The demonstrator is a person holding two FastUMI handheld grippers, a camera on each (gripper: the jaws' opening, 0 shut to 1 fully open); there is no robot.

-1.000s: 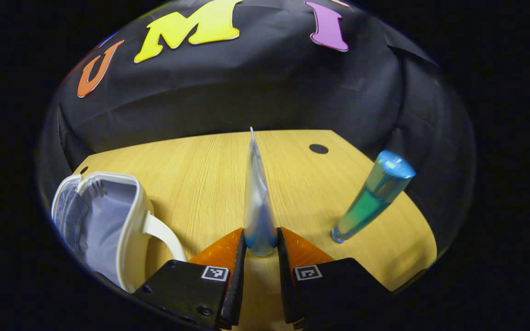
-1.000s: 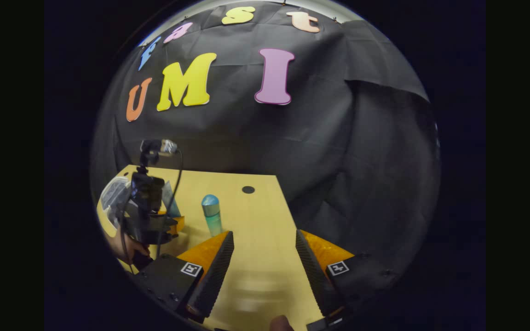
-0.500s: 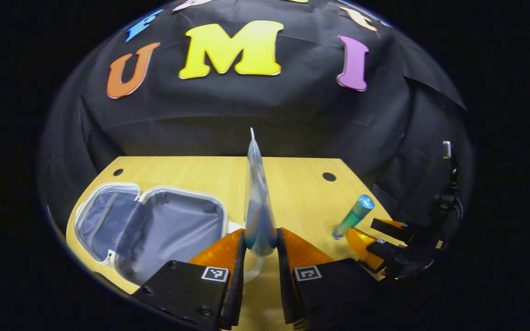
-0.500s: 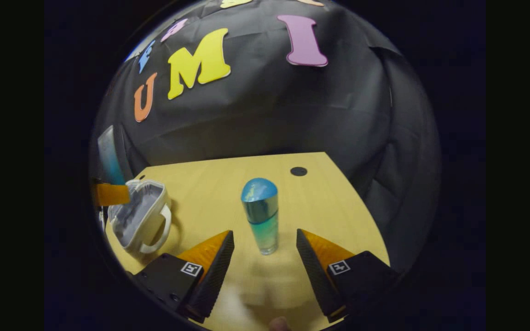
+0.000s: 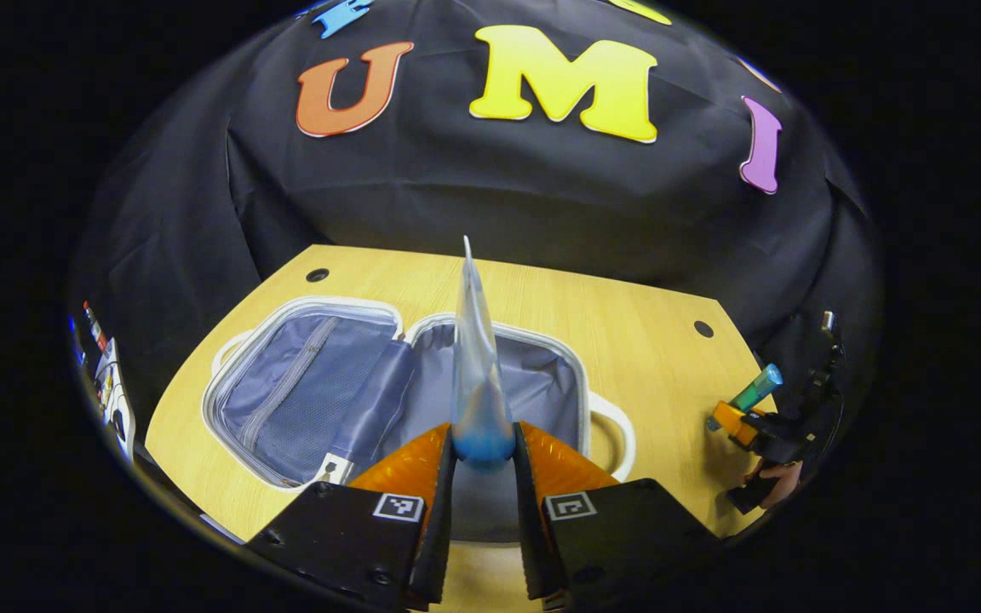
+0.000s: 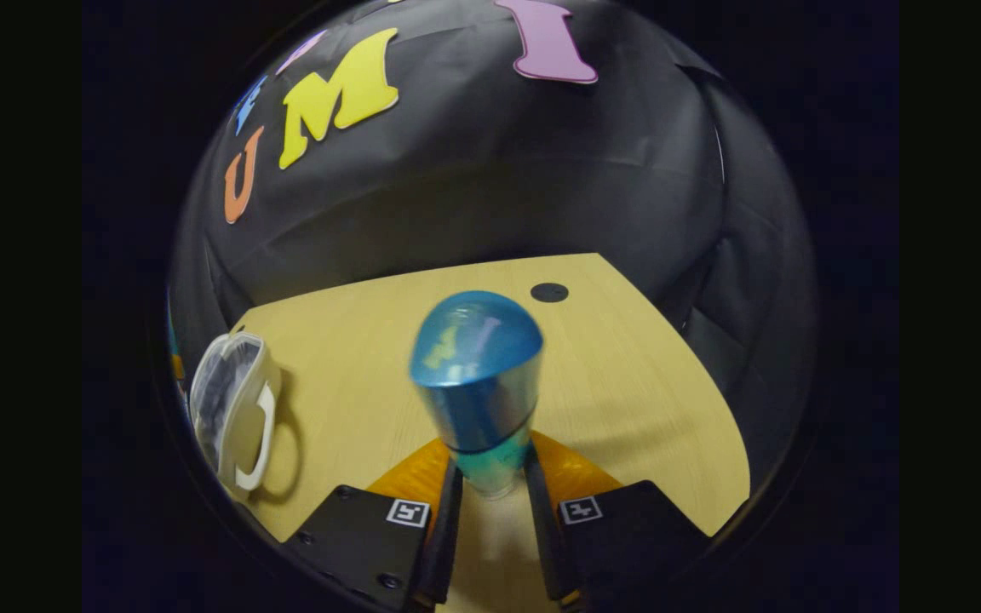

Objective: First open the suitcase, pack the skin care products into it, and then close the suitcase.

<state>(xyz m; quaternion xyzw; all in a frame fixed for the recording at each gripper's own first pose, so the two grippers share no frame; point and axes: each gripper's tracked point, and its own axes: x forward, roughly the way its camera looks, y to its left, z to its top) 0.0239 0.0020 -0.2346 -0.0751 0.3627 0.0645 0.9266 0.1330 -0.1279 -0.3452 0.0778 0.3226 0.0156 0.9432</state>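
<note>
In the left gripper view my left gripper (image 5: 483, 464) is shut on a flat silvery-blue tube (image 5: 475, 366) that stands upright between its fingers, held over the open white suitcase (image 5: 303, 306) with its grey-blue lining. In the right gripper view my right gripper (image 6: 490, 494) is shut on the lower part of a blue-capped bottle (image 6: 478, 383) with teal liquid. That bottle (image 5: 756, 390) and the right gripper (image 5: 742, 421) also show far right in the left gripper view, held by a hand. The suitcase (image 6: 235, 409) lies at the left in the right gripper view.
The wooden table (image 5: 627, 332) has round cable holes (image 5: 703, 329) near its back corners, one (image 6: 549, 292) behind the bottle. The suitcase's white handle (image 5: 618, 426) sticks out toward the right. Black cloth walls close the booth behind and on the sides.
My left gripper has swung left with the tube until it hangs over the open suitcase. My right gripper has moved forward around the bottle and shut on it.
</note>
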